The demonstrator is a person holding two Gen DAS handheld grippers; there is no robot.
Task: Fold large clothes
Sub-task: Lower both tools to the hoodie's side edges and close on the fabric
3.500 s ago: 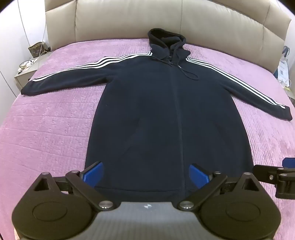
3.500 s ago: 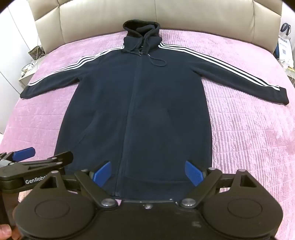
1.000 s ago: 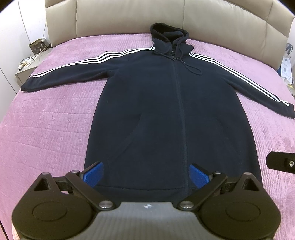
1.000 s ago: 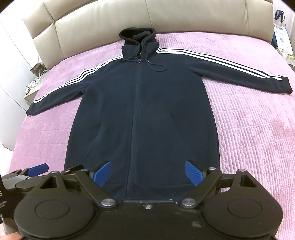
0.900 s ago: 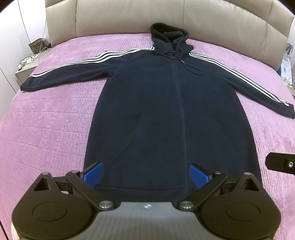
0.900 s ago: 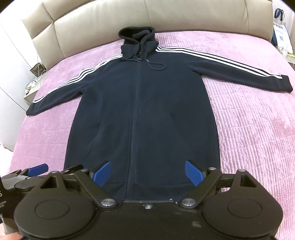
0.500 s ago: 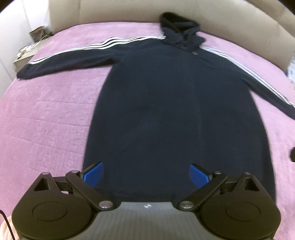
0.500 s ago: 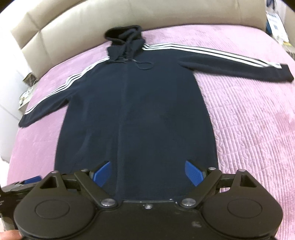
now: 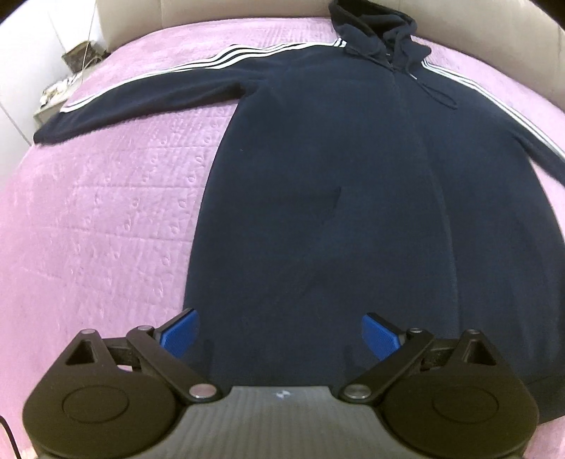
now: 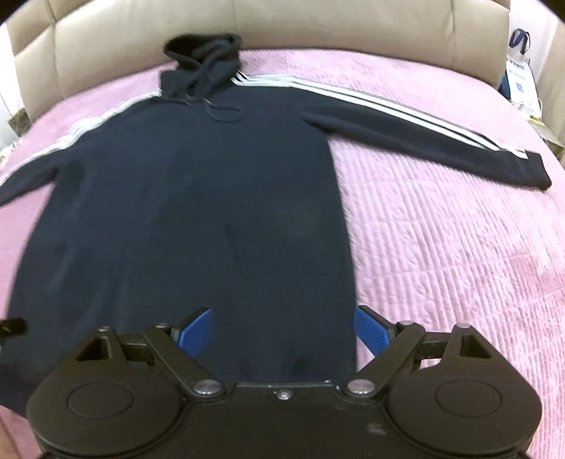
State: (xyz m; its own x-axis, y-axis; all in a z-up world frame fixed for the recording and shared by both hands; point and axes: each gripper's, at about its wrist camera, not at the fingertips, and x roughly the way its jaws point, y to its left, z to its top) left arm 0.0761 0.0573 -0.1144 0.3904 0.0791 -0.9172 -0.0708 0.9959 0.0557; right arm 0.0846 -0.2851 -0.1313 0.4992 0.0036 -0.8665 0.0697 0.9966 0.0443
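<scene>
A long navy hooded jacket [image 9: 335, 197] [image 10: 197, 197] with white sleeve stripes lies flat on the pink bedspread, hood toward the headboard, both sleeves spread out. My left gripper [image 9: 280, 333] is open, low over the hem near the jacket's left bottom corner. My right gripper [image 10: 284, 330] is open too, over the hem at the right bottom corner, its right finger just past the jacket's side edge. Neither holds cloth. The hem itself is hidden behind the gripper bodies.
The pink quilted bedspread [image 9: 106, 219] [image 10: 459, 254] stretches on both sides of the jacket. A beige padded headboard [image 10: 317, 24] stands at the far end. A nightstand with small items [image 9: 56, 95] is at the left, a bag [image 10: 519, 67] at the right.
Both grippers have dropped closer to the bed and forward toward the hem; the left shifted left, the right shifted right. The jacket has not moved, and both stay open.
</scene>
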